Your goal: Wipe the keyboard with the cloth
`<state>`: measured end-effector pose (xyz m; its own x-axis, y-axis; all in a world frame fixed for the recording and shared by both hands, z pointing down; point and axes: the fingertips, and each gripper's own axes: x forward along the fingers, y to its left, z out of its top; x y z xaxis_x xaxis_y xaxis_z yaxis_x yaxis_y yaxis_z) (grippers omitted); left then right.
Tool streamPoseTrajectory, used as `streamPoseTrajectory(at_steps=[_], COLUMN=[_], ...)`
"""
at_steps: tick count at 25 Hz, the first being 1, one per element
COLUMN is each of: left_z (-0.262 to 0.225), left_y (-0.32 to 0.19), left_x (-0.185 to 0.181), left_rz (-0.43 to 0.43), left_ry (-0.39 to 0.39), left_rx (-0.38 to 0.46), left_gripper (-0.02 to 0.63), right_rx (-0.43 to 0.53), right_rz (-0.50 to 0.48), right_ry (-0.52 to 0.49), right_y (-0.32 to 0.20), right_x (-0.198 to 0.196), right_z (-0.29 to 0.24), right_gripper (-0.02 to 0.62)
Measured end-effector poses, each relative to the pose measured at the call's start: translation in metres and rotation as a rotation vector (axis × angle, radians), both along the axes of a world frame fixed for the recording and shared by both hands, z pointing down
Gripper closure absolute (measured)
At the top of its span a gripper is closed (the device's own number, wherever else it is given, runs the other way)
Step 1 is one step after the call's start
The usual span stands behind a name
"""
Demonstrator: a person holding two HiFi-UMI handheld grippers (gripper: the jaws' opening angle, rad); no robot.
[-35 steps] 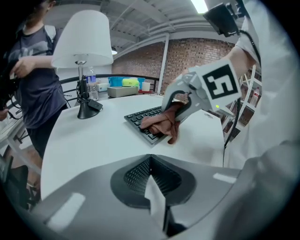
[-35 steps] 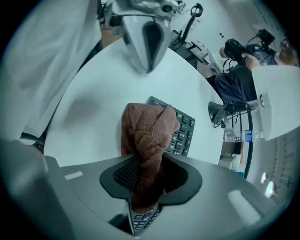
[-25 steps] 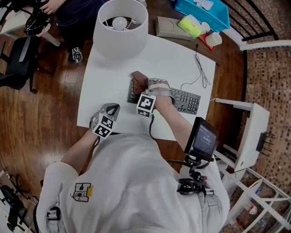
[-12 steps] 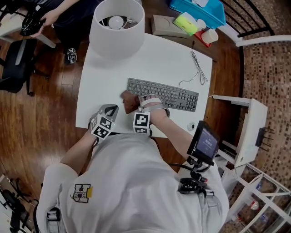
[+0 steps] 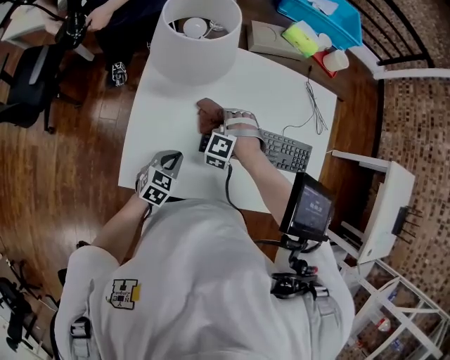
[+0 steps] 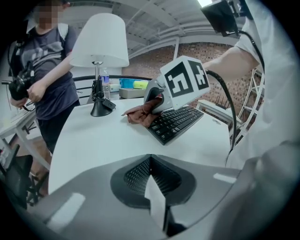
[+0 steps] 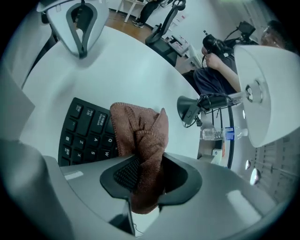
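A dark keyboard (image 5: 285,150) lies on the white table (image 5: 274,84); my right arm covers its left part. My right gripper (image 5: 213,125) is shut on a bunched brown cloth (image 5: 207,114), pressed over the keyboard's left end. In the right gripper view the cloth (image 7: 140,133) fills my right gripper (image 7: 146,180) and drapes over the keys (image 7: 84,133). My left gripper (image 5: 171,164) rests near the table's front left, jaws together with nothing in them. From the left gripper view, the cloth (image 6: 142,113), the keyboard (image 6: 177,123) and the right gripper (image 6: 153,101) lie ahead of my left gripper (image 6: 151,161).
A large white lamp (image 5: 195,39) stands at the table's far left, its base (image 7: 192,108) just beyond the cloth. A thin cable (image 5: 313,105) runs from the keyboard. A person (image 6: 47,70) stands past the table. A blue box (image 5: 320,17) and a white cart (image 5: 383,204) stand off the table.
My right gripper drew the cloth off the keyboard's left end toward me, then pushed it back over the left end. The left gripper has stayed put.
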<state>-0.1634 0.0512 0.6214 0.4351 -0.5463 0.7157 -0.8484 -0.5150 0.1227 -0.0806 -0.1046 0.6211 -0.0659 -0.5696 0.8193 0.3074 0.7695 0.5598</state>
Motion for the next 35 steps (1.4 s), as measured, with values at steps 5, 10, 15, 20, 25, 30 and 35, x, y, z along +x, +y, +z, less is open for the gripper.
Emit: streamPoseTrajectory(at_steps=[5, 10, 15, 20, 25, 30, 35], left_z=[0.002, 0.006, 0.006, 0.0, -0.003, -0.002, -0.006], left_y=[0.0, 0.007, 0.009, 0.003, 0.002, 0.006, 0.012], left_x=[0.0, 0.002, 0.002, -0.003, -0.011, -0.011, -0.005], left_rz=[0.01, 0.026, 0.022, -0.007, -0.021, 0.001, 0.051], left_ry=[0.011, 0.016, 0.013, 0.008, 0.006, 0.006, 0.007], left_rx=[0.003, -0.004, -0.008, 0.0, 0.009, 0.01, 0.023], left_gripper=[0.606, 0.606, 0.606, 0.606, 0.606, 0.606, 0.606], right_rx=[-0.029, -0.153, -0.157, -0.057, -0.01, -0.033, -0.069], right_rz=[-0.128, -0.212, -0.161, -0.082, -0.02, -0.063, -0.07], right_ry=[0.012, 0.0, -0.034, -0.054, -0.068, -0.068, -0.073], right_y=[0.059, 0.134, 0.108, 0.03, 0.01, 0.064, 0.122], right_x=[-0.007, 0.002, -0.003, -0.012, -0.017, -0.013, -0.006], right_z=[0.004, 0.01, 0.012, 0.008, 0.004, 0.006, 0.007], right_gripper=[0.479, 0.479, 0.479, 0.479, 0.479, 0.479, 0.479])
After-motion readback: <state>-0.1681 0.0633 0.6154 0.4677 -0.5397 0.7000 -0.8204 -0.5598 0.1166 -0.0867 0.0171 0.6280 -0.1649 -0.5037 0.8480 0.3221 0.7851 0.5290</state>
